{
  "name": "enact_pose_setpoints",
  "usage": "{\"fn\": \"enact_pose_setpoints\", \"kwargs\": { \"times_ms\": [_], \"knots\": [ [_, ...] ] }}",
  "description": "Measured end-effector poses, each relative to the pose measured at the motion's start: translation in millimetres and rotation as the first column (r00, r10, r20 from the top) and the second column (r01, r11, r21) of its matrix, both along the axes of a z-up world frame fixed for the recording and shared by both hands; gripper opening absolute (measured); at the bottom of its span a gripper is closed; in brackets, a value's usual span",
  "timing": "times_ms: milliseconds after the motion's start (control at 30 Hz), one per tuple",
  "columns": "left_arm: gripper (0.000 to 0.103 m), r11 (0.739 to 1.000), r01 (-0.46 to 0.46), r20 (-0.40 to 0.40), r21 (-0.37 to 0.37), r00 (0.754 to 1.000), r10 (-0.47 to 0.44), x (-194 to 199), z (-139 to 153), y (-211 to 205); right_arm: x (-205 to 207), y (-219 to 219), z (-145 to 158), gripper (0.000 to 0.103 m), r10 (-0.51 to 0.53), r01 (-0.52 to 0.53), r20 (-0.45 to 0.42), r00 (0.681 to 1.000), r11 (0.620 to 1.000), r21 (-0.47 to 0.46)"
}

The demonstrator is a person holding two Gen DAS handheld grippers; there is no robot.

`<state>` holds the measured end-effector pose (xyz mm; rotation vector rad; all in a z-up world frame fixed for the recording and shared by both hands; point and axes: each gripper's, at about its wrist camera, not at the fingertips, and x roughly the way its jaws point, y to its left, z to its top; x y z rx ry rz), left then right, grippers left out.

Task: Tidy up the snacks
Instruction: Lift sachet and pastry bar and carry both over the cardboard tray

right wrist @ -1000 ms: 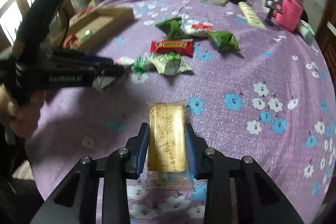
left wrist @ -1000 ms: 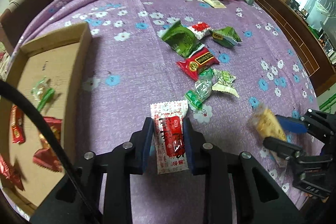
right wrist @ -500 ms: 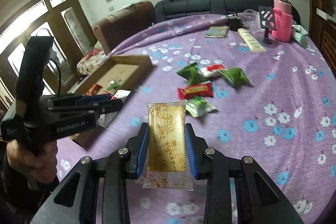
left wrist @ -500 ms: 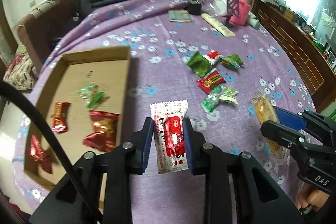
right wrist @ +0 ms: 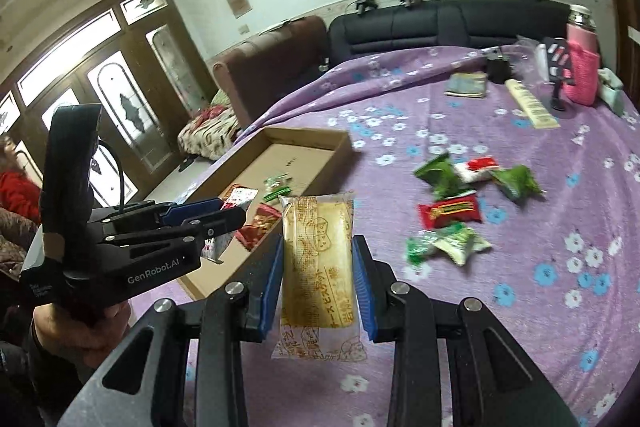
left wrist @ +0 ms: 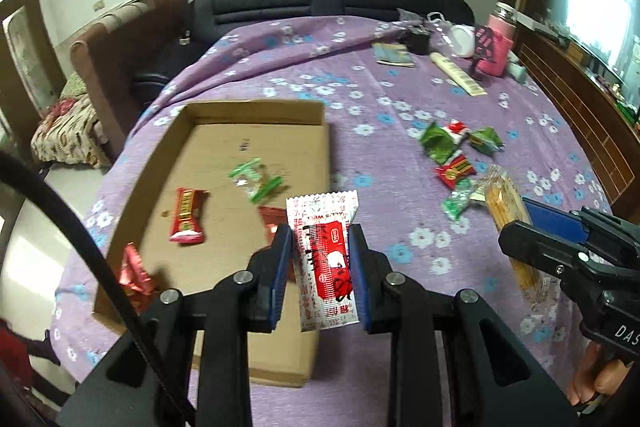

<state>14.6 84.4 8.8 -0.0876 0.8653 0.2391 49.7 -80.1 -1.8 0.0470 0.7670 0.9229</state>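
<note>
Cardboard tray (left wrist: 208, 131) sits on purple floral worktop (left wrist: 400, 99), open side up, a few snacks already inside. Left claw (left wrist: 322, 259) is nearer: it hangs over the tray's near right corner, clamped on red-white sachet (left wrist: 326, 259), long axis along the fingers, pointing away from cam. Right claw (right wrist: 318, 275) clamped on yellow biscuit pack (right wrist: 318, 259), same lengthwise lie; tray is ahead-left of it. Judgement: left drops first, right needs to travel left. Loose wrappers (right wrist: 448, 215) stay right of tray.

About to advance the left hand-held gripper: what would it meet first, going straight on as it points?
Probably the shallow brown cardboard box, near its right wall, since the left hand-held gripper points down toward it; depth is unclear.
</note>
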Motion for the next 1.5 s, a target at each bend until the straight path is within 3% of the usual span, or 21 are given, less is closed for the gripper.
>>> {"fn": "enact_pose_setpoints", "kwargs": {
  "times_ms": [533,1500],
  "knots": [
    [0.03,0.992,-0.128,-0.002,-0.013,0.992,0.128,-26.8,-9.0,53.4,-9.3,61.4,5.1,0.033,0.106,-0.106,-0.006,0.994,0.994,0.011],
    [0.03,0.983,-0.17,-0.058,-0.071,0.984,0.166,-19.9,-35.8,89.6,16.3,121.4,-7.6,0.033,0.137,-0.137,-0.029,0.99,0.99,-0.017]
  ]
}}
